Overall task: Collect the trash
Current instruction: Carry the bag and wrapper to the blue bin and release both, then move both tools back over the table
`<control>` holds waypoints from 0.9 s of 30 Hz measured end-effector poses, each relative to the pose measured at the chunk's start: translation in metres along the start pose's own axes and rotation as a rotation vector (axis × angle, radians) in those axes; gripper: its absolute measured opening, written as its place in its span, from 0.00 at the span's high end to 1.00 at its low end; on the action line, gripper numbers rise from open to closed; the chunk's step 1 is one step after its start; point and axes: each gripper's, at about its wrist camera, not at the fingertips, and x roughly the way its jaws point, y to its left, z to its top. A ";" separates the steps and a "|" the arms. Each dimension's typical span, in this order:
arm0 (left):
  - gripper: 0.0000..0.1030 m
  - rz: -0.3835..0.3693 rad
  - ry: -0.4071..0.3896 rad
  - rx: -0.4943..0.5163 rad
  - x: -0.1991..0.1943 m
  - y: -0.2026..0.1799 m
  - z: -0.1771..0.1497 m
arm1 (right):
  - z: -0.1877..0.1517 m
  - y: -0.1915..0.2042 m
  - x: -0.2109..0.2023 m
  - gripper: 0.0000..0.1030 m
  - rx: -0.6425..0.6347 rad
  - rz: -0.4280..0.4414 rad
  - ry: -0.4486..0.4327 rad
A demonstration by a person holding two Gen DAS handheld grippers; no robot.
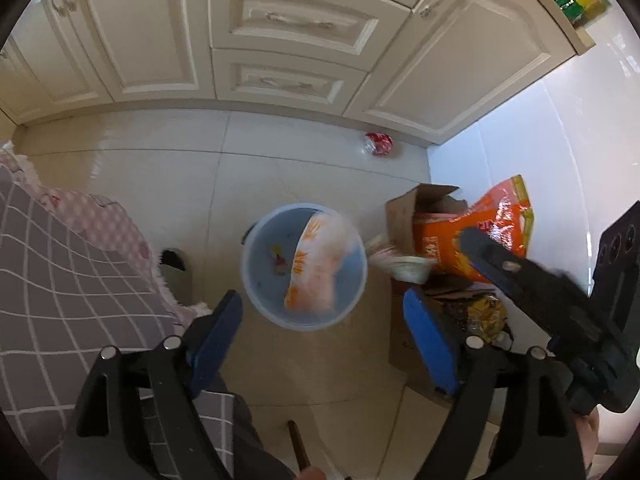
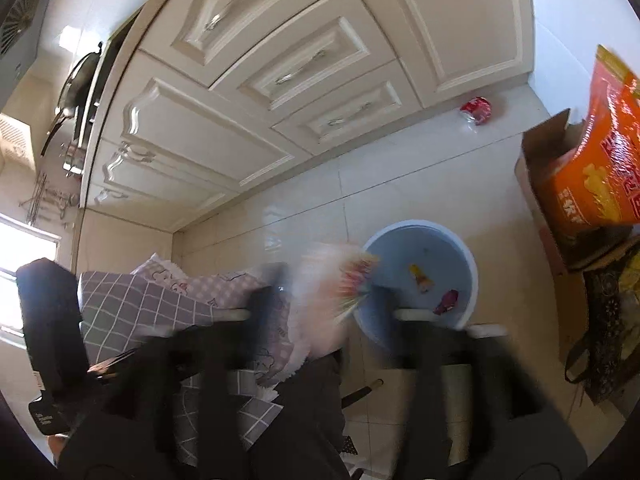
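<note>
A light blue bin (image 1: 256,276) stands on the tiled floor below both grippers. A blurred orange and white wrapper (image 1: 320,264) is in mid-air at the bin's mouth; in the right wrist view it (image 2: 340,284) is just left of the bin (image 2: 468,268). Small scraps lie in the bin's bottom. My left gripper (image 1: 324,328) is open and empty above the bin. My right gripper (image 2: 328,312) is blurred with its fingers wide apart; in the left wrist view it (image 1: 532,280) is at the right. A crumpled red wrapper (image 1: 378,143) lies by the cabinets.
Cream cabinets (image 1: 296,28) line the far side. An open cardboard box (image 1: 404,216) with an orange bag (image 1: 496,220) and other clutter stands right of the bin. A checked purple cloth (image 1: 68,280) and a slipper (image 1: 174,268) are at the left.
</note>
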 end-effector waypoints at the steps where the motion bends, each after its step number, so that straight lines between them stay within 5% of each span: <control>1: 0.21 0.010 -0.008 -0.003 -0.002 0.001 0.000 | -0.001 -0.001 -0.001 0.16 0.003 0.003 -0.003; 5: 0.20 0.052 -0.062 0.003 -0.023 0.003 -0.004 | -0.005 -0.001 -0.010 0.06 0.014 -0.010 -0.026; 17: 0.18 0.067 -0.223 0.060 -0.106 -0.003 -0.034 | -0.018 0.033 -0.051 0.06 -0.040 -0.030 -0.088; 27: 0.18 0.069 -0.378 0.064 -0.182 0.007 -0.063 | -0.030 0.102 -0.102 0.06 -0.143 0.021 -0.178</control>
